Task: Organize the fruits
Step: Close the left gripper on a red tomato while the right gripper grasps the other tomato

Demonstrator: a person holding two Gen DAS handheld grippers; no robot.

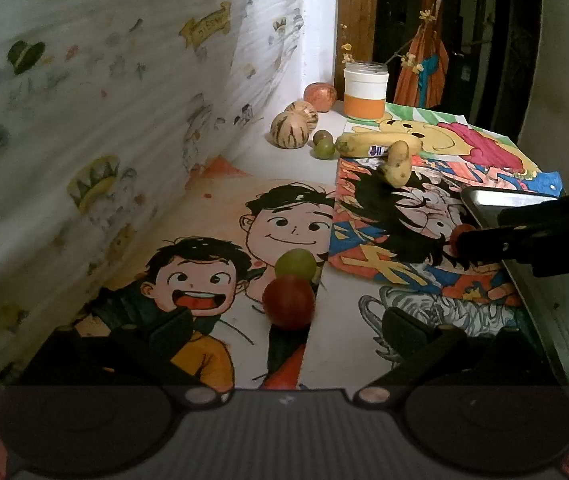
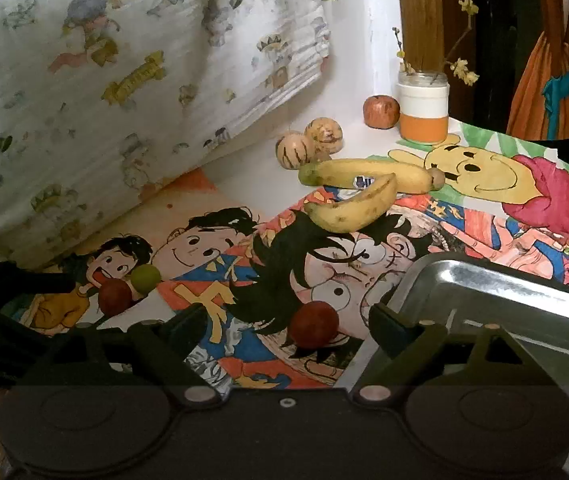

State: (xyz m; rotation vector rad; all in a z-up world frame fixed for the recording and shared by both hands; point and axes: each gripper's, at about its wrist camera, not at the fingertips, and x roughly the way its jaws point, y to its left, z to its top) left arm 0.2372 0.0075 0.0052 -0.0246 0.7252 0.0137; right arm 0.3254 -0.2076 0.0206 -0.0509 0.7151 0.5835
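Observation:
In the left wrist view my left gripper (image 1: pixel 288 322) is open, with a red grape (image 1: pixel 288 302) between the fingertips and a green grape (image 1: pixel 295 264) just beyond it. My right gripper (image 2: pixel 288 330) is open around another red grape (image 2: pixel 313 324) beside the metal tray (image 2: pixel 524 292). The right gripper also shows in the left wrist view (image 1: pixel 464 236) at the tray's edge (image 1: pixel 484 200). Two bananas (image 2: pixel 364 178) lie further back, with two striped melons (image 2: pixel 308 142), an apple (image 2: pixel 381 111) and two small green fruits (image 1: pixel 323 143).
A white and orange jar (image 2: pixel 423 110) with twigs stands at the back. A patterned cloth (image 2: pixel 124 80) hangs along the left side. Cartoon drawings (image 2: pixel 464 168) cover the table top.

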